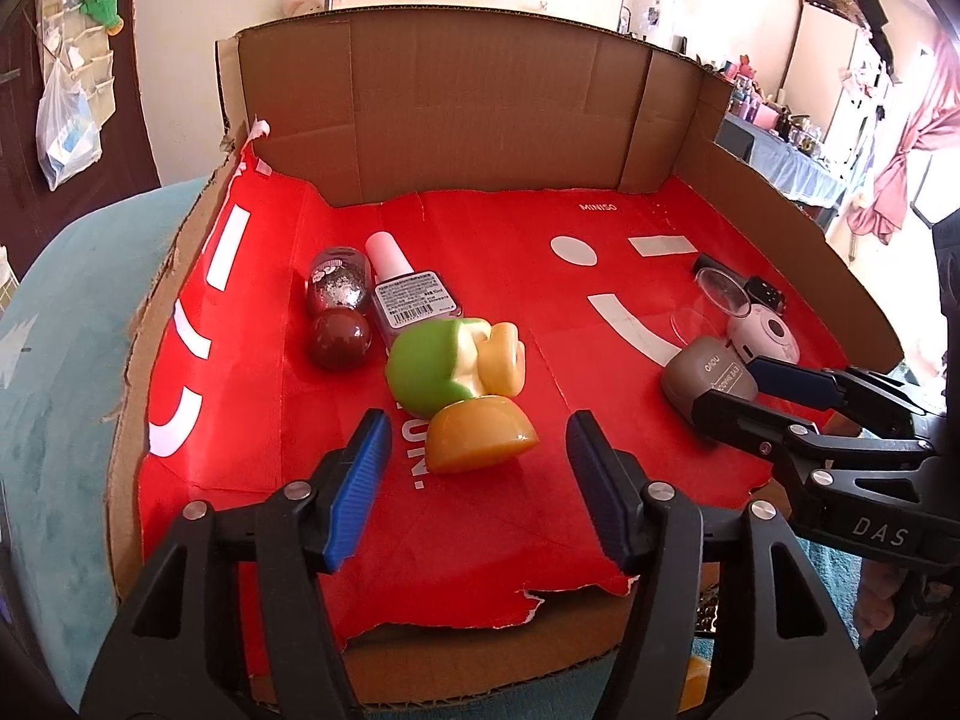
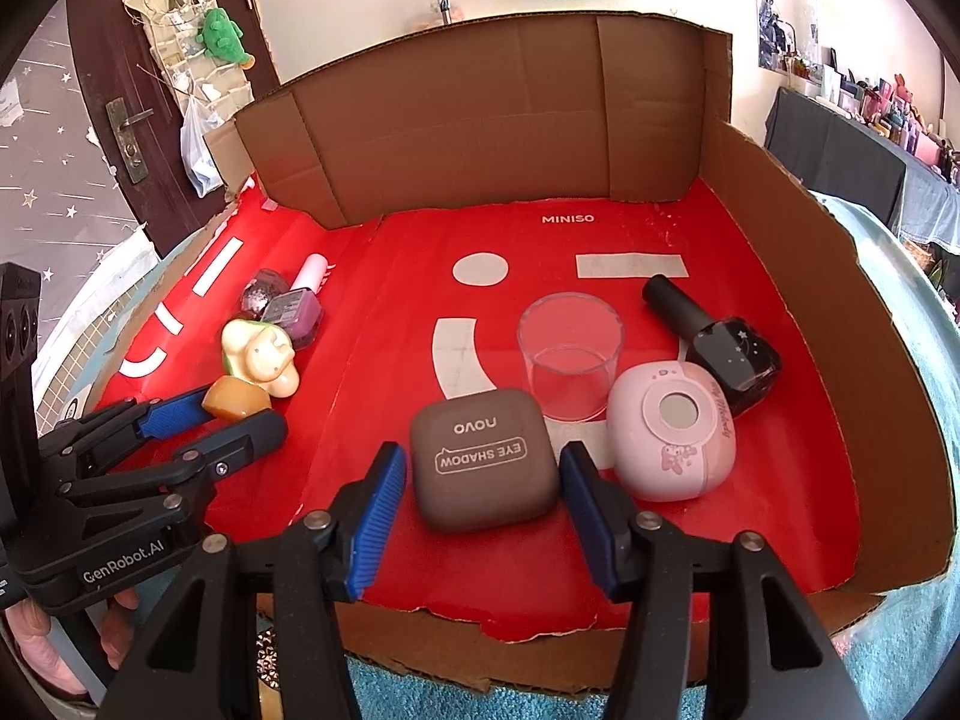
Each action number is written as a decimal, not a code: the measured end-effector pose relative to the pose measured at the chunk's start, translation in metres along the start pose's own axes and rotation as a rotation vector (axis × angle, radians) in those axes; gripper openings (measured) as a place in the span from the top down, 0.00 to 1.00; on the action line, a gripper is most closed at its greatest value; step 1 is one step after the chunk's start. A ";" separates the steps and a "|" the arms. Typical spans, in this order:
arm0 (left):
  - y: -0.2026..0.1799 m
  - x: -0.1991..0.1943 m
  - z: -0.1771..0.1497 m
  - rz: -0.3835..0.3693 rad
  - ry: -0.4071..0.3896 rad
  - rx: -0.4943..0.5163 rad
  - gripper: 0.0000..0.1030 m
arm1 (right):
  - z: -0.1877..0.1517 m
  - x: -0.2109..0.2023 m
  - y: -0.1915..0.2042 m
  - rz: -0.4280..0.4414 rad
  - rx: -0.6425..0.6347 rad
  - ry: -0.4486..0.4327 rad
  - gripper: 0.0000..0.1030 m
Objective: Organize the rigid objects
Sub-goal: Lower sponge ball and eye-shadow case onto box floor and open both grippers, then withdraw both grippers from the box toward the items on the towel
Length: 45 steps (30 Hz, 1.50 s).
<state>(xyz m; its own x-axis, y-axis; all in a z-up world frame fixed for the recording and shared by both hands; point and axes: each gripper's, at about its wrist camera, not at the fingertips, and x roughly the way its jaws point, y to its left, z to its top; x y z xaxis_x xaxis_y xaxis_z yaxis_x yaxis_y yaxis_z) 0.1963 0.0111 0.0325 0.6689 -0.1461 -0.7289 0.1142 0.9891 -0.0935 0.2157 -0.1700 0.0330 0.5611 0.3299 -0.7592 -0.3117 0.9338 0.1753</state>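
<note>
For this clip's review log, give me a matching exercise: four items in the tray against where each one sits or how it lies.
Items:
1. eye shadow case
2. clear cup
3. black nail polish bottle
4. orange half-round toy

Places or states:
A. ahead of the left hand-held gripper
B. lying on its side, far right
C. between the right hand-held gripper fingers
D. upright behind the case

Pairs: 1-C, 2-D, 3-B, 4-A

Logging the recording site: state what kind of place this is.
Probably a lived-in bedroom or home room, not a lab. A green plush toy hangs on the dark door, pink curtains drape a window, and a cluttered side table holds small boxes and trinkets.
</note>
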 end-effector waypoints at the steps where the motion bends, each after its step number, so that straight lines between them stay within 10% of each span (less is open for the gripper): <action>1: 0.000 -0.002 0.000 0.000 -0.003 -0.001 0.40 | -0.001 -0.002 0.001 0.002 -0.001 -0.004 0.39; 23: -0.008 -0.080 -0.017 -0.003 -0.131 -0.018 0.00 | -0.018 -0.090 0.014 0.109 -0.057 -0.180 0.01; 45: -0.020 -0.103 -0.057 -0.038 -0.128 -0.005 0.00 | -0.042 -0.118 0.013 0.147 -0.050 -0.220 0.00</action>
<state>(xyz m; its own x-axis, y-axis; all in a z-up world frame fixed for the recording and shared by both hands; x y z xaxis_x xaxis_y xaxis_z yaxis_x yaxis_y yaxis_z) 0.0836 0.0073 0.0709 0.7523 -0.1847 -0.6324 0.1375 0.9828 -0.1234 0.1136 -0.2027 0.0986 0.6583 0.4891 -0.5722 -0.4370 0.8673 0.2386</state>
